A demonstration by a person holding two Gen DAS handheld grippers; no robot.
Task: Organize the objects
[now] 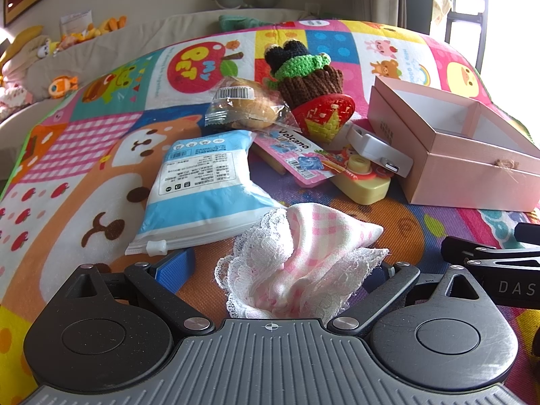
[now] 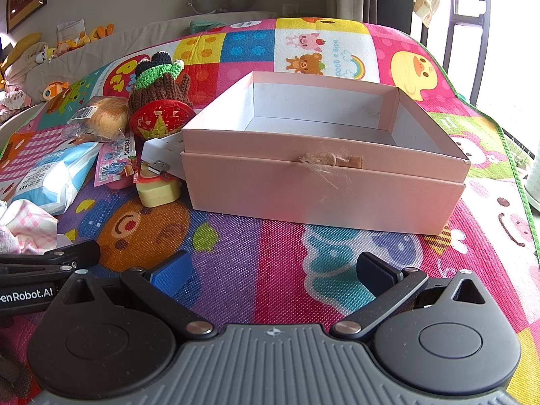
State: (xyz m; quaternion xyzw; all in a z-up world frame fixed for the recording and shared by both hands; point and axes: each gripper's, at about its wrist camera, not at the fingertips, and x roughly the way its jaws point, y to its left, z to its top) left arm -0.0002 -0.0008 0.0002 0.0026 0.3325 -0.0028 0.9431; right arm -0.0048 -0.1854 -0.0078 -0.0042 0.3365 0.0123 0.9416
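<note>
My left gripper (image 1: 283, 266) is open, its jaws wide apart on either side of a pink checked lace cloth (image 1: 303, 260) that lies between them on the mat; the right finger is mostly hidden by the cloth. The cloth also shows at the left edge of the right wrist view (image 2: 27, 226). My right gripper (image 2: 273, 270) is open and empty, facing the open pink box (image 2: 324, 182), which is empty inside. The box also shows in the left wrist view (image 1: 472, 175). A pile lies left of the box: a blue-white pouch (image 1: 202, 195), wrapped bread (image 1: 246, 104), a crochet toy (image 1: 303, 71).
A red woven fan (image 1: 324, 114), a Volcano card (image 1: 297, 155), a white USB device (image 1: 381, 152) and a yellow toy (image 1: 364, 185) lie beside the box on the colourful play mat (image 2: 270, 236). Plush toys (image 1: 64, 84) sit far left. A window stands at right.
</note>
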